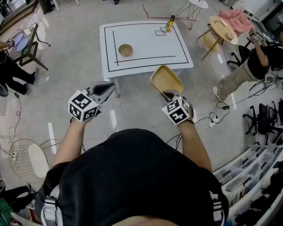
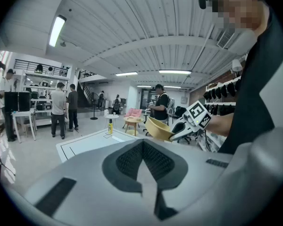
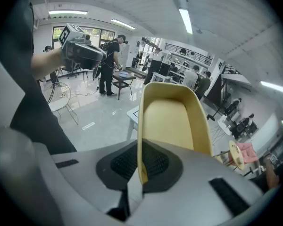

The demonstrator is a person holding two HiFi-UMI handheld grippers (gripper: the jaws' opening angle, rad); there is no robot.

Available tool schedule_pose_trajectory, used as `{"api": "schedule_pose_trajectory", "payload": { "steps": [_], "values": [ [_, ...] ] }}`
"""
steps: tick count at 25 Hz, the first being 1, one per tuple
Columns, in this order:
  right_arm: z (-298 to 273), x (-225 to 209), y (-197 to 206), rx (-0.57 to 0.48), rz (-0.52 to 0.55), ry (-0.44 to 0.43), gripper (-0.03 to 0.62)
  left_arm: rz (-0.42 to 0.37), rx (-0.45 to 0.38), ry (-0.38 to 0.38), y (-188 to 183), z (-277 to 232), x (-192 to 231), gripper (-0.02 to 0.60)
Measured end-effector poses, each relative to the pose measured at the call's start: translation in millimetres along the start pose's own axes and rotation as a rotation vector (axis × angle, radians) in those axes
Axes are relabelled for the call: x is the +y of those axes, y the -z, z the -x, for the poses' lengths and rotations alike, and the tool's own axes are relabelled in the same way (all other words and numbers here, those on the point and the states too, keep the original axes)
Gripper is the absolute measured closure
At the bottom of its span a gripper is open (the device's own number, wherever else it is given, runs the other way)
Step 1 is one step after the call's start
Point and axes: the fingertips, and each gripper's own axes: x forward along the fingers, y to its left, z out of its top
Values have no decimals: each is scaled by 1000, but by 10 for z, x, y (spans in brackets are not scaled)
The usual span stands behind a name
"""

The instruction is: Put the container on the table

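Right gripper (image 3: 137, 175) pinches container (image 3: 172, 121) rim — left gripper (image 2: 142, 173) closed.

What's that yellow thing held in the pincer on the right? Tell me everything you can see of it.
It is a pale yellow container, a shallow oblong tub with rounded corners and a raised wall, plastic by the look, and empty. The right gripper is shut on one short end of its rim; nothing else touches it. It hangs in the air, tilted, hollow side up, in front of the low white table, not on it.
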Motion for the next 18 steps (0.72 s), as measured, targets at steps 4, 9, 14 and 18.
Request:
{"api": "schedule_pose_trajectory", "payload": {
  "steps": [4, 9, 14, 18],
  "values": [
    [-21, 41, 4, 6, -4, 2, 586, 19, 15, 10, 86, 48, 11, 575],
    [-54, 63, 11, 3, -43, 0, 586, 40, 19, 18, 120, 100, 71, 574],
    [-60, 3, -47, 1, -61, 18, 586, 35, 16, 36, 73, 118, 99, 575],
    [-55, -47, -83, 4, -69, 37, 586, 42, 23, 48, 106, 80, 137, 575]
  ]
}}
